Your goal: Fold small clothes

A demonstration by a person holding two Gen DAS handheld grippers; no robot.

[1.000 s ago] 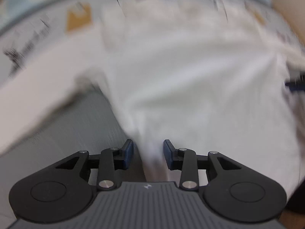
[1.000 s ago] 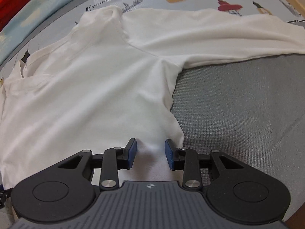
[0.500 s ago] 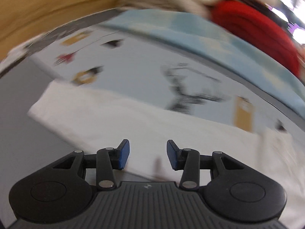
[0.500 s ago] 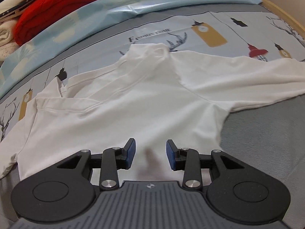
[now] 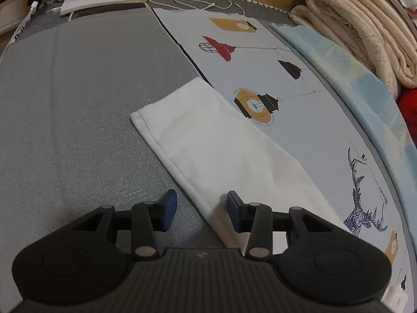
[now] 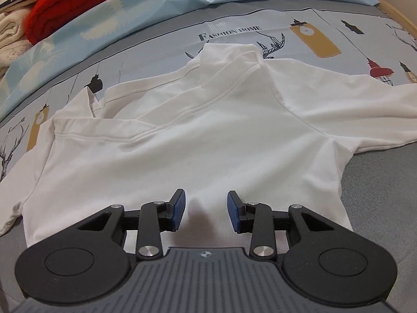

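Both tilted downward: the left hand-held gripper (image 5: 199, 210), jaws parted after just narrowing, apparently gripping nothing; the right hand-held gripper (image 6: 206, 210), jaws likewise apart.

A plain white long-sleeved cotton shirt (image 6: 198, 140) lies over a pale blue-grey printed sheet (image 5: 263, 60) with yellow lanterns, red and black lamps and inked deer. Beside it is speckled grey woven mattress fabric (image 5: 78, 120). Beyond sit a red knitted bundle (image 6: 78, 2) and cream folded blankets (image 5: 365, 23). Each black claw (image 6: 206, 210) has blue pads.
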